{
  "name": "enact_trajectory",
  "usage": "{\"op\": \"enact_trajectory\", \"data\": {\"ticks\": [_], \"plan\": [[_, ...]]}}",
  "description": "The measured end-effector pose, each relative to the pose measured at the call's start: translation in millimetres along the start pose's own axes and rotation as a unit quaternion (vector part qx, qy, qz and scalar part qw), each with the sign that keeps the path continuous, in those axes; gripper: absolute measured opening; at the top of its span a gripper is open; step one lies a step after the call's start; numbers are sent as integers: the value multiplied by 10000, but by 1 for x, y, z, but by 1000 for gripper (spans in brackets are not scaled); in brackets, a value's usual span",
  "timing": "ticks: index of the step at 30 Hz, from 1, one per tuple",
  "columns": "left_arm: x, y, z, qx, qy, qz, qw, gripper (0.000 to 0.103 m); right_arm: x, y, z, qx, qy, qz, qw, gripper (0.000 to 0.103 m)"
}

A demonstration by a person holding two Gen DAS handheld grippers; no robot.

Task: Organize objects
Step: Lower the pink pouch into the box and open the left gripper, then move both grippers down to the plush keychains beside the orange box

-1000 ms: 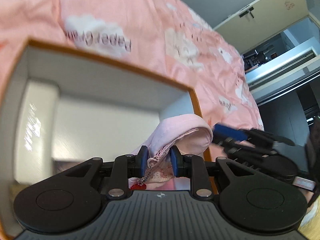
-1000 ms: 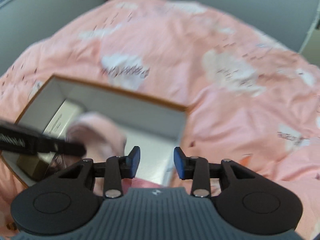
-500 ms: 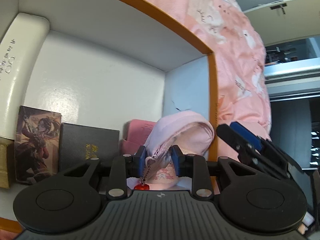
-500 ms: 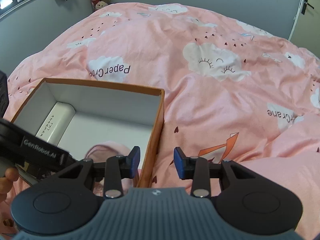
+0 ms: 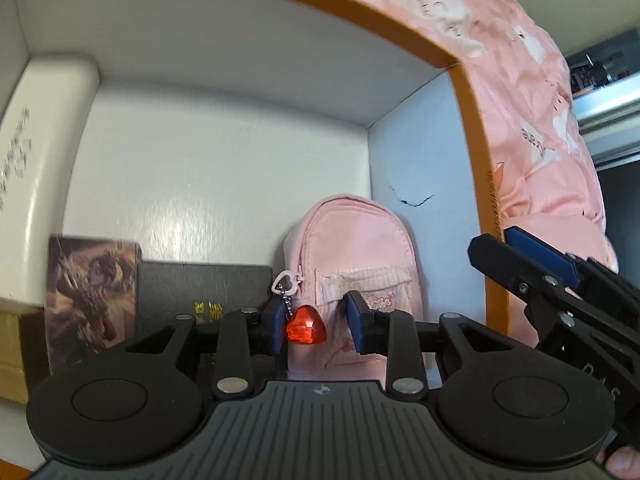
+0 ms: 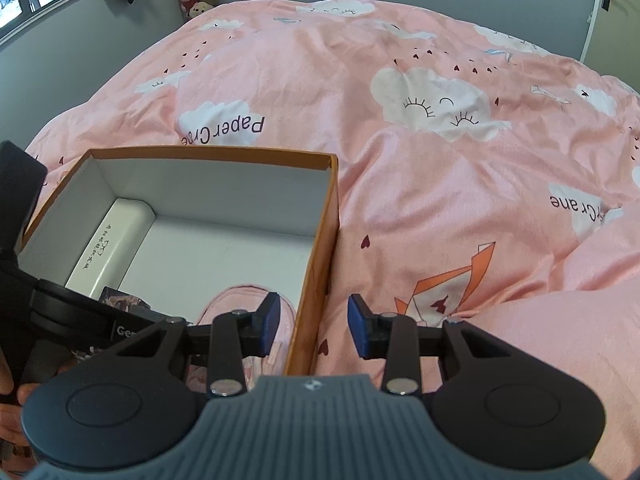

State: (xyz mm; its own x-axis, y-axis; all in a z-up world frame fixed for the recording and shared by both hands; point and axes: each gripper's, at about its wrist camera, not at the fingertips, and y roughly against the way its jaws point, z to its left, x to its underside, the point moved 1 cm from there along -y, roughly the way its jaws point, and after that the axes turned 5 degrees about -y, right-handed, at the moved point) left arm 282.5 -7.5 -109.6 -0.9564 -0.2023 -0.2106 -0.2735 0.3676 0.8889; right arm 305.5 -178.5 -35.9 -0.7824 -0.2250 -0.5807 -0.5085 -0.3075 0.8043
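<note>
The left gripper [image 5: 316, 316] hung low inside the orange-rimmed cardboard box [image 5: 476, 184], its blue pads parted to either side of the small pink backpack-shaped pouch [image 5: 352, 264]. A gap showed between each pad and the fabric, so the jaws looked opened off it rather than clamped – though the near pad sat close to the red heart charm [image 5: 305, 325] dangling from the zip, and contact there could not be ruled out. The pouch lay on the box floor in the near right corner, against the right wall, just beside a black case with gold lettering [image 5: 204, 284]. That corner was probably chosen because it was the free slot in a row: an illustrated card box [image 5: 94, 288] stood next to the black case, and a long white case [image 5: 44, 148] ran along the left wall, leaving the far floor bare.

The right gripper [image 6: 314, 324] hovered above the box's right wall, one pad over the interior and the other over the pink cloud-print duvet [image 6: 440, 160]. Its jaws stood wide apart with nothing between them – seemingly waiting, perhaps ready to steady the box or fetch another item. From that view the pouch [image 6: 240, 300] was visible just inside the wall.

By my reading the placement was essentially done; what remained was to lift the left gripper clear without snagging the charm's chain.
</note>
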Motion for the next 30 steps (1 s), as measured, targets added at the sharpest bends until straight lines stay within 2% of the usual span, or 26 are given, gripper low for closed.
{"op": "enact_trajectory", "data": {"ticks": [3, 5, 8, 11, 13, 16, 20, 25, 28, 30], "plan": [[7, 9, -11, -266, -465, -242, 9983, 41, 2, 4, 2, 13, 19, -68, 10000, 43], [13, 15, -17, -397, -650, -380, 9964, 51, 4, 9, 5, 14, 39, -138, 9999, 46], [23, 27, -20, -610, -828, -728, 9920, 53, 8, 19, 10, 36, 58, -296, 9995, 54], [33, 48, -22, -719, -912, -1368, 9838, 53, 14, 33, 15, 79, 33, -540, 9985, 59], [45, 67, -21, -654, -901, -1814, 9771, 53, 20, 43, 16, 87, -54, -713, 9974, 62], [62, 89, -25, -562, -1039, -2289, 9663, 53, 32, 60, 16, 39, -377, -907, 9952, 67], [81, 116, -31, -469, -1175, -2786, 9520, 53, 51, 82, 15, -221, -873, -1068, 9902, 68], [107, 140, -35, -465, -1488, -3003, 9410, 53, 77, 109, 29, -260, -854, -1346, 9869, 69], [126, 145, -39, -591, -1804, -3008, 9346, 53, 94, 113, 40, -268, -758, -1306, 9882, 70], [139, 147, -39, -617, -1970, -2929, 9336, 53, 106, 112, 47, -242, -685, -1223, 9898, 70]]}}
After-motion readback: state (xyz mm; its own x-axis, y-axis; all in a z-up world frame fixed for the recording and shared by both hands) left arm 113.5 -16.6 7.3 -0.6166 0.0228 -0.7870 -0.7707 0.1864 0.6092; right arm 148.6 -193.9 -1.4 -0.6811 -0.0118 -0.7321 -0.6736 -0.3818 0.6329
